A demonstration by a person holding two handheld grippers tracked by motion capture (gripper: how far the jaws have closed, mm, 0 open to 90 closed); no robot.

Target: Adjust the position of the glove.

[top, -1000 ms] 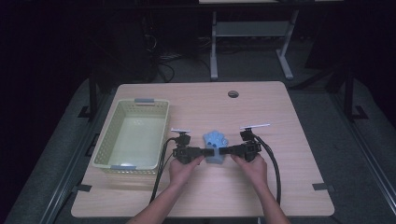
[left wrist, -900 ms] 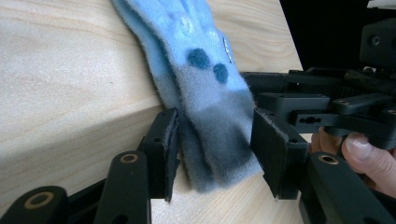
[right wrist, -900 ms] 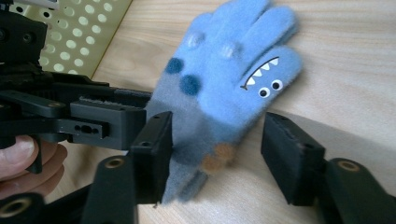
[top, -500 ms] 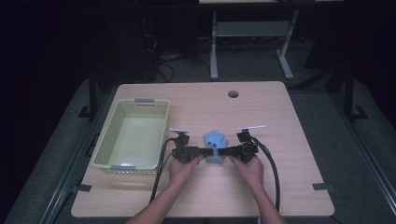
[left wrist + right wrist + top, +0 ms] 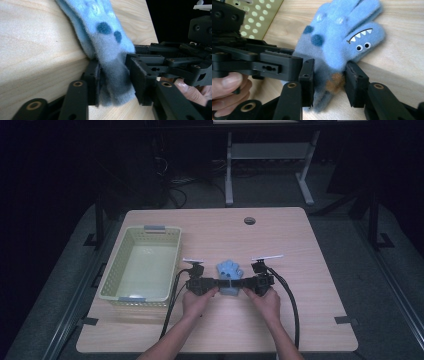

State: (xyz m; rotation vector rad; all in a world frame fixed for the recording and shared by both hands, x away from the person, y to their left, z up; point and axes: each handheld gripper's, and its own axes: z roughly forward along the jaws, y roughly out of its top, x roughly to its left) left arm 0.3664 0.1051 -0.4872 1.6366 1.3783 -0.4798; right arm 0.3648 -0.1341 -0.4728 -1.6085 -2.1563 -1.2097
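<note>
Glove (image 5: 229, 276), fuzzy and blue, lies on my wooden table (image 5: 300, 240) just to the right of the pale green basket (image 5: 142, 265), near the front edge, and I have it from both sides at its cuff end. From above, my left gripper (image 5: 214, 283) comes in from the left and my right gripper (image 5: 245, 284) from the right, the two pointing at each other with the glove between them, its fingers pointing away from me.

Along my left gripper (image 5: 113, 82), the jaws have just been closing and now stand either side of the grey cuff of the glove (image 5: 105, 50); the cloth is bunched between the pads (image 5: 140, 80), so I take them as clamped on it, though the left pad is partly hidden by the fuzz. The other gripper shows beyond, at the right.

Along my right gripper (image 5: 329, 82), the jaws have likewise just been closing. Both pads (image 5: 308, 80) press into the cuff, where an orange patch shows. The glove (image 5: 342, 35) spreads away from the jaws, one finger printed with a toothy mouth and two small eyes, dark spots on its back. My left hand (image 5: 227, 92) holds the other gripper at the left, with the basket (image 5: 259, 15) behind it.
</note>
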